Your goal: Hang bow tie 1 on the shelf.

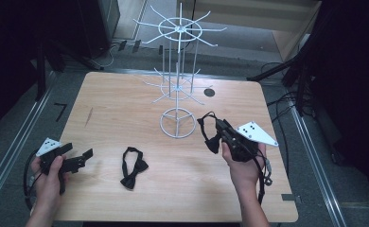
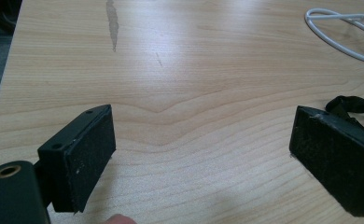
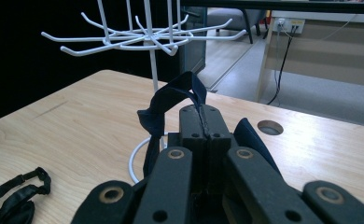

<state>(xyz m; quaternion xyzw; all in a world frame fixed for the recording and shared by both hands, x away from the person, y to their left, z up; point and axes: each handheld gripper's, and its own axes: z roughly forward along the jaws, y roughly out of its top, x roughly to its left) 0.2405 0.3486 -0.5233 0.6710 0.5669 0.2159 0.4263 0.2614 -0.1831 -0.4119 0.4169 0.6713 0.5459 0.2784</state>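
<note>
I count two black fabric bow ties: one (image 1: 212,132) pinched in my right tongs (image 1: 219,126), the other (image 1: 133,168) lying flat on the one pale wooden table (image 1: 126,101). One white wire rack (image 1: 178,71) with hook arms stands there. I hold two black tongs, the left (image 1: 78,160) gaping.

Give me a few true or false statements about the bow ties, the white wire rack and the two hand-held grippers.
1. The right hand-held gripper is shut on a black bow tie. True.
2. The left hand-held gripper grips the second bow tie. False: its jaws are open, with bare table between them.
3. The second bow tie lies flat on the table. True.
4. A bow tie already hangs on the white wire rack. False: its arms are bare.
</note>
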